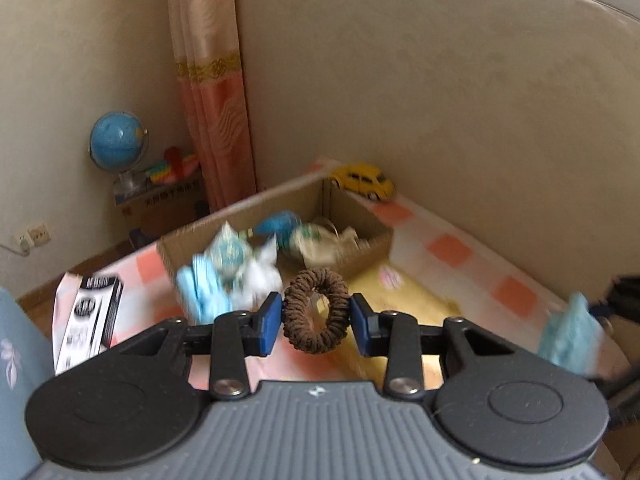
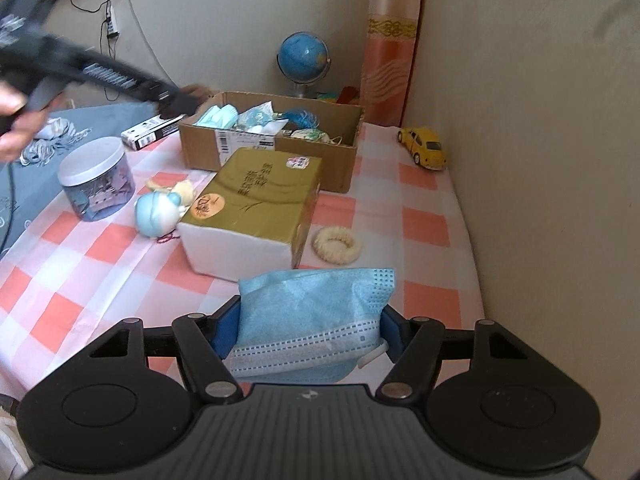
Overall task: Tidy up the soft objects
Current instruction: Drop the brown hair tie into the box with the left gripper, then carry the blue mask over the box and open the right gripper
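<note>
pink-and-white checked cloth covers the tabletop [image 2: 424, 224], pushed into a corner of plain beige walls; nearest in the right wrist view, the right gripper [image 2: 308, 332] has its jaws half-wide and pressed on a bunched blue face mask [image 2: 316, 312], whose long axis runs side to side across the jaws, pleated edge toward the camera; in the left wrist view the left gripper [image 1: 316, 320] has narrow jaws pinching a brown hair scrunchie [image 1: 316, 310] by its two sides, the ring standing nearly upright with its hole facing the camera and its longer axis slightly tilted from vertical, lifted clear of the cloth.

just beyond the mask lie a cream scrunchie [image 2: 336, 245] flat on the cloth and a gold-topped box [image 2: 256, 204], with a small pale blue plush toy [image 2: 158, 214] touching the box's left side; farther back stands the open cardboard box [image 2: 320, 156], already holding masks and other soft things.

judging from this, both hands are in the carry step, each with one soft item bound for the cardboard box; the next move calls for bringing each item over the box's open top and only then opening the jaws; the cream scrunchie and plush toy look still to be collected.
</note>
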Demonstrator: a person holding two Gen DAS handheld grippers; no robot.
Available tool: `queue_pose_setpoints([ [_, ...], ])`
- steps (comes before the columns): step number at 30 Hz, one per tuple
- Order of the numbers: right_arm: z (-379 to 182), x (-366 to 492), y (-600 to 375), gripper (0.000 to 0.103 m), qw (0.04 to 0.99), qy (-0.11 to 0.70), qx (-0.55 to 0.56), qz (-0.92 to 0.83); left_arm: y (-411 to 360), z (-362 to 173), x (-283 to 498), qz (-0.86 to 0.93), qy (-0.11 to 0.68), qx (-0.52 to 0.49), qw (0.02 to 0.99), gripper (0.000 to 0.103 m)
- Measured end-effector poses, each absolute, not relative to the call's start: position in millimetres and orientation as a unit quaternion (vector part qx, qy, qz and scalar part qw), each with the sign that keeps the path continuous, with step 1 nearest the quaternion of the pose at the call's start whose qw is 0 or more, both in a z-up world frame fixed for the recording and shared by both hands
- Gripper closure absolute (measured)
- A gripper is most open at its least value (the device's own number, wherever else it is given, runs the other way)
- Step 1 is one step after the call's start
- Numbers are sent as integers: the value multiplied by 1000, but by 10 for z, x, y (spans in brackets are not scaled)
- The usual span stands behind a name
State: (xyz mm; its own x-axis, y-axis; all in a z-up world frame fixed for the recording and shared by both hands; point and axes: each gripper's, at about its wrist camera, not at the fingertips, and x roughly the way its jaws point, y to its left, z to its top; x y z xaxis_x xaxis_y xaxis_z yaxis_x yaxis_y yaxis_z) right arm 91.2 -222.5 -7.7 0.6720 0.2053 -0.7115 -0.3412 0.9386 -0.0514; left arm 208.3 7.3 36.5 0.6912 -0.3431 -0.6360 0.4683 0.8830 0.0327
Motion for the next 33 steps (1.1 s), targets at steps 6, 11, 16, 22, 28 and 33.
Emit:
queue_pose_setpoints([
  [6, -94, 1013, -2304, 30, 912, 375, -86, 143, -111, 290, 2654, -213, 334, 90, 914, 67],
  [11, -119, 1048, -2329, 30, 912, 377, -84, 139, -199, 148, 2871, -208, 346, 90, 911, 48],
  [16, -95, 1066, -2334, 30, 913, 376, -80, 137, -160, 157, 2709, -202, 339, 94, 914, 26],
  [22, 20, 1149, -2349, 30, 918, 365, -74, 137, 16, 269, 2153, -194, 312, 100, 925, 7],
  [28, 212, 1412, -2265, 30, 922, 348, -77, 151, 217, 225, 1543, -165, 299, 62, 938, 3],
  [33, 380, 1773, -2093, 30, 922, 337, -81, 172, 334, 92, 1185, -135, 296, 36, 945, 2],
])
